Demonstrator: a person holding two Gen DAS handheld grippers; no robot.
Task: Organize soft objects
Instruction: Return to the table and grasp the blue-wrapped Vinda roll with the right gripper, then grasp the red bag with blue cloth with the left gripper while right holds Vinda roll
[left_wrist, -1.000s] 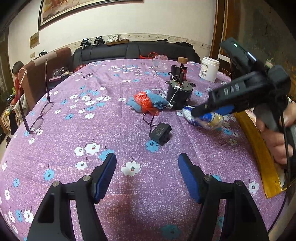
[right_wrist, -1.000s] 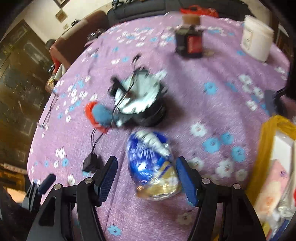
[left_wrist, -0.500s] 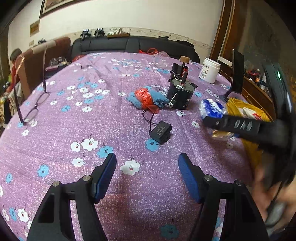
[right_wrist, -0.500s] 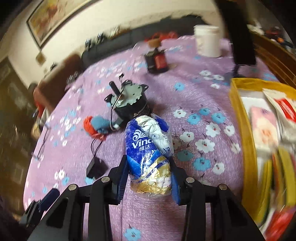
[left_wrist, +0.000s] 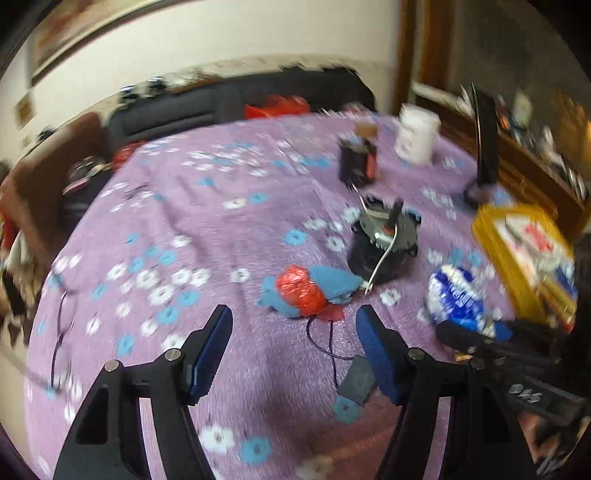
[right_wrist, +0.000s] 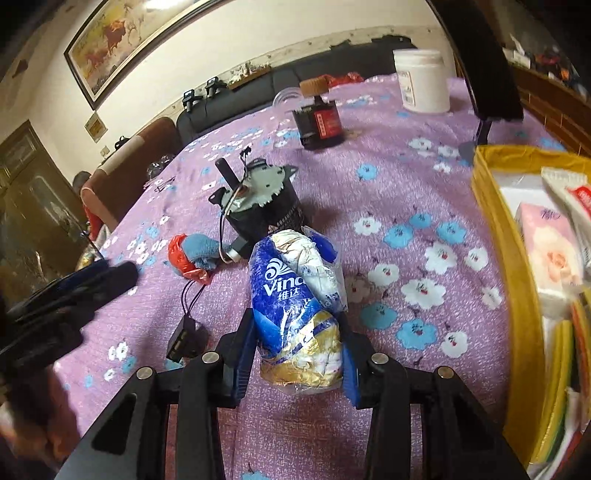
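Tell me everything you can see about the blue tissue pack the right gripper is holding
The tissue pack is a soft, crinkled plastic package, blue with white lettering reading "Vind" and Chinese characters, gold at its near end, white tissue showing through at the far end. It lies lengthwise along the right gripper, squeezed between both blue pads, above the purple floral tablecloth. A yellow box sits to its right, a motor just beyond.

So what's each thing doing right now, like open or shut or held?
right gripper: shut on the tissue pack
tissue pack: crumpled, held
left gripper: open, holding nothing
yellow box: open, packets inside
white tub: upright, lid on
blue cloth bundle: lying on the tablecloth
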